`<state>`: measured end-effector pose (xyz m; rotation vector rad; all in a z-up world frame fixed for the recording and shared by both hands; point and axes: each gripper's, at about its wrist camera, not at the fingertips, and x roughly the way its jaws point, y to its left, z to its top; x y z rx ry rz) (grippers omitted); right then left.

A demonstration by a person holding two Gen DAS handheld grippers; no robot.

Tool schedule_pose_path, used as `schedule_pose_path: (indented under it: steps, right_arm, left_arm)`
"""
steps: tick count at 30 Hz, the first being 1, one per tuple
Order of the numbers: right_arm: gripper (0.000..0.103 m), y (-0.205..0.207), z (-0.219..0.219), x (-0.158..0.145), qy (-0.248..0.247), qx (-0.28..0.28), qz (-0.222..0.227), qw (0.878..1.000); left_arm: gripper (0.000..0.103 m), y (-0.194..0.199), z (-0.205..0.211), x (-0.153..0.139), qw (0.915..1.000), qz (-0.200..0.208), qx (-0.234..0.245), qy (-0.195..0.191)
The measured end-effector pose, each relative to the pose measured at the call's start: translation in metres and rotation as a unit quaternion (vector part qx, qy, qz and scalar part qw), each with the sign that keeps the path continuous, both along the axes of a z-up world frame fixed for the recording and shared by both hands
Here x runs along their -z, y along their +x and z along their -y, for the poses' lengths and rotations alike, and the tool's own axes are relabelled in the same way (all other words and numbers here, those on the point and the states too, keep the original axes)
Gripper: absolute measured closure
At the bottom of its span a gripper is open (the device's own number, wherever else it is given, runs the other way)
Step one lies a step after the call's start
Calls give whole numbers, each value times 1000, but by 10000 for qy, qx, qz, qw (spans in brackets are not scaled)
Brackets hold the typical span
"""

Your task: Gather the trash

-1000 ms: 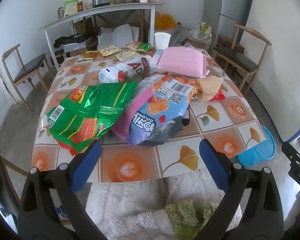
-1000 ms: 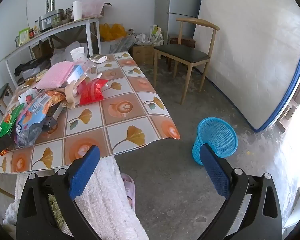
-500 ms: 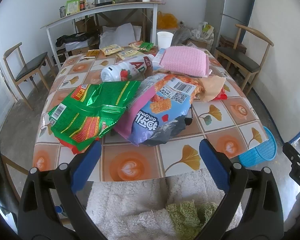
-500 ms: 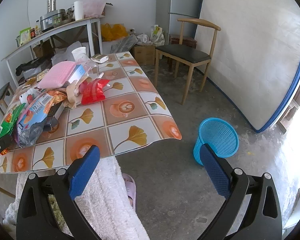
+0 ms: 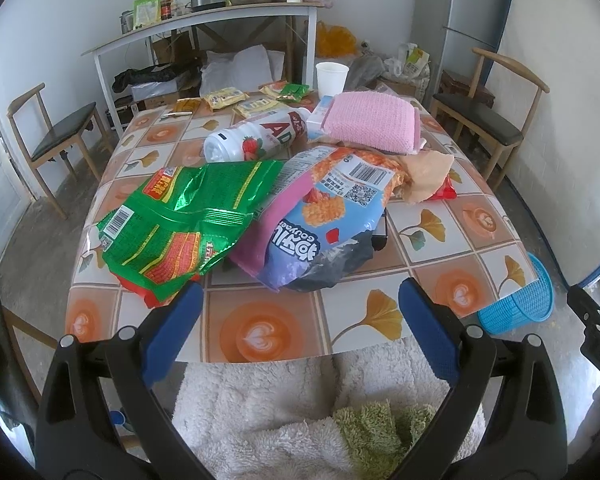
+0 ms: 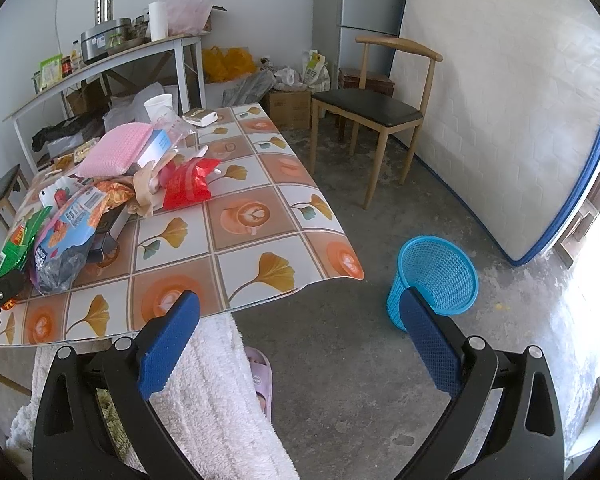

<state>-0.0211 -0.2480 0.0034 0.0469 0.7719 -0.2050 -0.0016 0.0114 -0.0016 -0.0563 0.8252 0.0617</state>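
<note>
Left wrist view: the left claw [image 5: 300, 304] stands wide with nothing between its blue pads, held over the near edge of the table [image 5: 260, 336], whose cloth shows orange squares and ginkgo leaves. Just beyond the pads lies the trash. A crumpled green snack bag [image 5: 180, 216] with red and yellow print and a barcode sits far-left of the claw, its near corner close to the left pad. To its right a pink and blue snack bag [image 5: 324, 216], barcode side up, lies straight ahead, resting partly on a dark grey bag [image 5: 336, 264]. Farther off lie a white bottle [image 5: 256, 140] on its side with a strawberry label, a pink knitted pad [image 5: 370, 122], a tan paper scrap [image 5: 428, 176] and a white paper cup [image 5: 331, 77]. A blue mesh basket [image 5: 520, 304] stands on the floor to the right, below the table corner.

Right wrist view: the right claw [image 6: 300, 320] is also spread wide and empty, hanging beyond the table's near right corner above bare concrete floor. The blue mesh basket [image 6: 436, 276] stands upright and empty, just behind the right pad. The trash pile is well to the far left; a red wrapper [image 6: 188, 184] lies nearest the table's middle, with the pink and blue snack bag [image 6: 64, 236] left of it.
</note>
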Motion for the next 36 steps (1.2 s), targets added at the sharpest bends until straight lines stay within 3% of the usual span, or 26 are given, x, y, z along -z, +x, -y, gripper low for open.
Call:
schedule_pose_path:
  steps: [36]
  right_arm:
    - [6, 2, -3, -3, 26, -34, -9, 10000]
  left_arm:
    - [9, -1, -3, 1, 10000, -28, 0, -18]
